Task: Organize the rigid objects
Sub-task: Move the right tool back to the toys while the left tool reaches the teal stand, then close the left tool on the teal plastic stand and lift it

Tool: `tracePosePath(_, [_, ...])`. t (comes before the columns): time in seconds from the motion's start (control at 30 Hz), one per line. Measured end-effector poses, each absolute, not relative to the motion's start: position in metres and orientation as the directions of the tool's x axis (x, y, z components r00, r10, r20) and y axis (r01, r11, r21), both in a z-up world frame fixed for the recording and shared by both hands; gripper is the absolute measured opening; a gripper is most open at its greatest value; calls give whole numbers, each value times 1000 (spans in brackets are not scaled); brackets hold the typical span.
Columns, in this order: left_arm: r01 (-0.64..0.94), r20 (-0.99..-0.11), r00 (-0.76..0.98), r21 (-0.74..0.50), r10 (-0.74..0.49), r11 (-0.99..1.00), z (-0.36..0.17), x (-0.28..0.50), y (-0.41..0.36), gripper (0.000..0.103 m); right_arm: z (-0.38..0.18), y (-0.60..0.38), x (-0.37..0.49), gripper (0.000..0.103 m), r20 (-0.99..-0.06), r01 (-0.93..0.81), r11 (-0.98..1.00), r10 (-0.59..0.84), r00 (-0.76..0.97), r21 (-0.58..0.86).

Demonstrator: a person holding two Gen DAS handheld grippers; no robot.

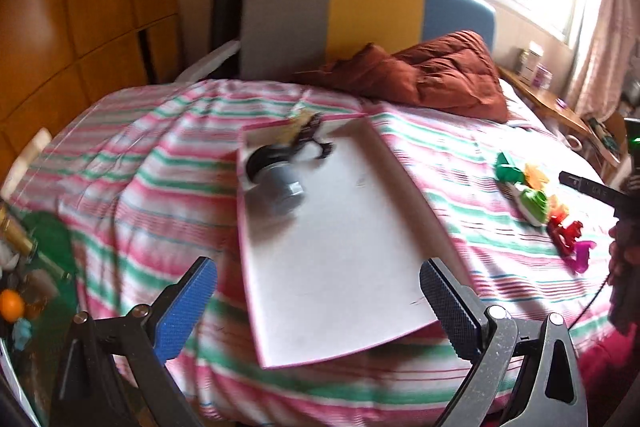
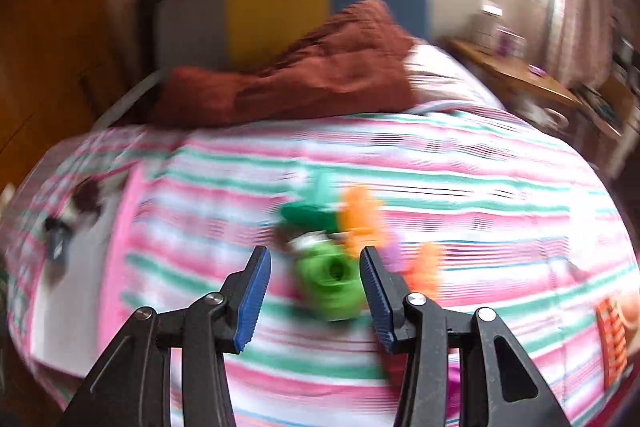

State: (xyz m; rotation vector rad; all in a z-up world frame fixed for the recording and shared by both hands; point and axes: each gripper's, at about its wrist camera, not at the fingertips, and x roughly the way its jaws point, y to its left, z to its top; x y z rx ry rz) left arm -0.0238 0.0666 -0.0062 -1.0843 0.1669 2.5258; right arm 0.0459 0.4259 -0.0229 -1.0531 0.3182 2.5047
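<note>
A white tray (image 1: 340,267) with a pink rim lies on the striped bed. At its far end are a grey pipe fitting (image 1: 280,191) and a dark toy horse (image 1: 312,139). My left gripper (image 1: 316,267) hangs open and empty over the tray's near end. To the right on the blanket lie a light green toy (image 1: 534,205), a dark green piece (image 1: 508,173), an orange piece (image 1: 536,177), a red toy (image 1: 566,235) and a magenta one (image 1: 582,257). In the blurred right wrist view my right gripper (image 2: 314,253) is open, with the light green toy (image 2: 332,283) on the blanket just beyond its fingertips.
A brown quilt (image 1: 432,75) is bunched against the grey, yellow and blue headboard (image 1: 376,11). A wooden wardrobe (image 1: 80,27) stands to the left and a bedside table (image 1: 552,99) to the right. Clutter with an orange ball (image 1: 11,305) sits at the lower left. A hand (image 1: 624,267) shows at the right edge.
</note>
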Motion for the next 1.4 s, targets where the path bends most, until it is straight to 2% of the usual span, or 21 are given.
tracePosePath(0.13, [-473, -710, -615, -17, 344, -881, 0, -20, 101, 102, -32, 492, 74, 47, -744, -665, -733, 362, -561, 144])
tracePosePath(0.23, [-525, -719, -574, -43, 391, -850, 1, -24, 128, 97, -36, 519, 87, 47, -756, -731, -630, 336, -562, 264])
tracePosePath(0.3, [-557, -733, -535, -68, 420, -828, -1, -28, 149, 84, -37, 523, 89, 47, -761, -732, -614, 312, -569, 296])
tracePosePath(0.4, [-598, -761, -465, -107, 452, -795, -8, -39, 183, 70, -39, 521, 86, 47, -767, -710, -618, 257, -588, 337])
tracePosePath(0.73, [-710, -806, -353, -99, 474, -697, -31, -76, 302, 70, -35, 512, 83, 47, -754, -667, -643, 206, -624, 376])
tracePosePath(0.87, [-720, -821, -290, -151, 491, -677, -39, -100, 342, 68, -33, 517, 86, 47, -744, -664, -625, 192, -640, 410])
tracePosePath(0.93, [-717, -827, -268, -170, 494, -676, -43, -115, 361, 59, -33, 518, 86, 47, -742, -663, -620, 186, -645, 420])
tracePosePath(1.0, [-722, -839, -241, -181, 488, -668, -48, -128, 381, 43, -34, 518, 85, 47, -742, -659, -617, 176, -647, 429])
tracePosePath(1.2, [-712, -854, -173, -236, 490, -662, -65, -149, 422, 43, -35, 518, 82, 47, -740, -646, -617, 148, -656, 449])
tracePosePath(1.4, [-716, -887, -132, -224, 442, -662, -96, -156, 452, 42, -36, 521, 82, 47, -732, -636, -603, 123, -670, 481])
